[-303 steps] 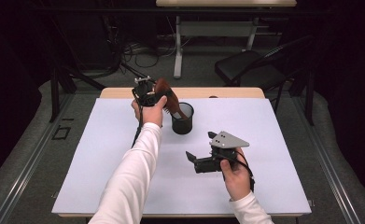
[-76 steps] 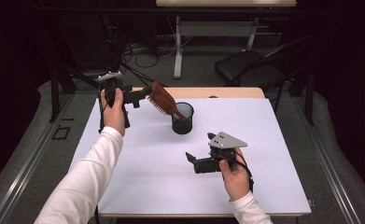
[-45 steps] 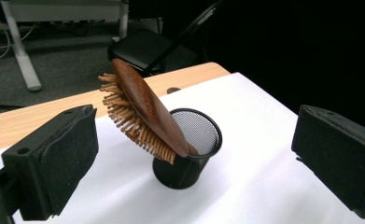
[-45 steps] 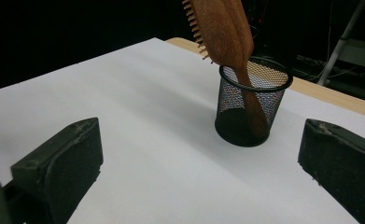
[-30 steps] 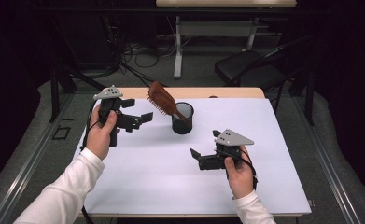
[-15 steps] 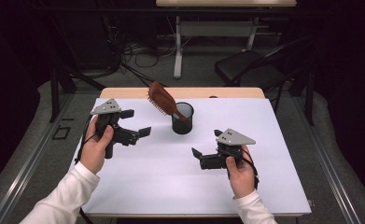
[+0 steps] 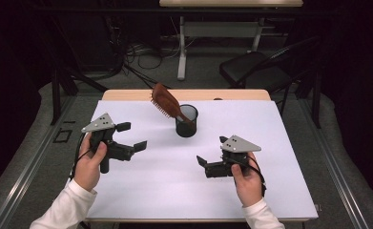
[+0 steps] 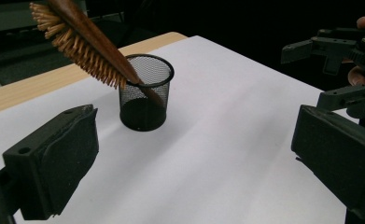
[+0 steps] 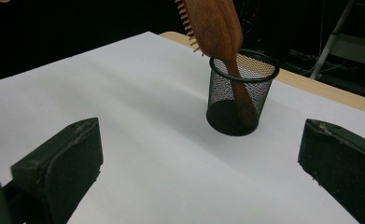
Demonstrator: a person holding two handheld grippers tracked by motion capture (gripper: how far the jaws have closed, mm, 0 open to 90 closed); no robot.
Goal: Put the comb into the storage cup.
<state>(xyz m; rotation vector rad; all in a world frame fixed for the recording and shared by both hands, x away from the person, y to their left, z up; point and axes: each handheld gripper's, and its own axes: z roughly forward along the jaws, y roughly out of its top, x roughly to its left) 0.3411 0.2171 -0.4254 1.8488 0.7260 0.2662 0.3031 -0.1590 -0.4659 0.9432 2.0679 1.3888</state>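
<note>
A wide white sheet [image 7: 174, 186], smooth and matte, covers the table [image 7: 127, 94], whose pale wood edge shows along the far side. Beyond it the room is dark: a grey floor, a tangle of cables [image 7: 141, 52], the legs of a second desk [image 7: 181, 52], and a black chair [image 7: 251, 71] at the far right.

Near the far middle of the sheet stands a round black wire-mesh cup [image 7: 187, 121], upright, with a solid dark base. A brown wooden hairbrush [image 7: 165, 101] stands in it handle down, its oval head tilted out over the rim toward the left, its pale bristles facing down.

The left gripper [image 7: 131, 137], blocky black plastic under a grey three-cornered plate, is held in the left hand [image 7: 89, 164] over the left part of the sheet, well apart from the cup. Its jaws are spread wide with nothing between them; its own view shows rough dark pads [image 8: 73, 158].

The right gripper [image 7: 212, 154] sits in the right hand [image 7: 247, 180] at the near right, jaws likewise parted and empty, pointing toward the cup.
</note>
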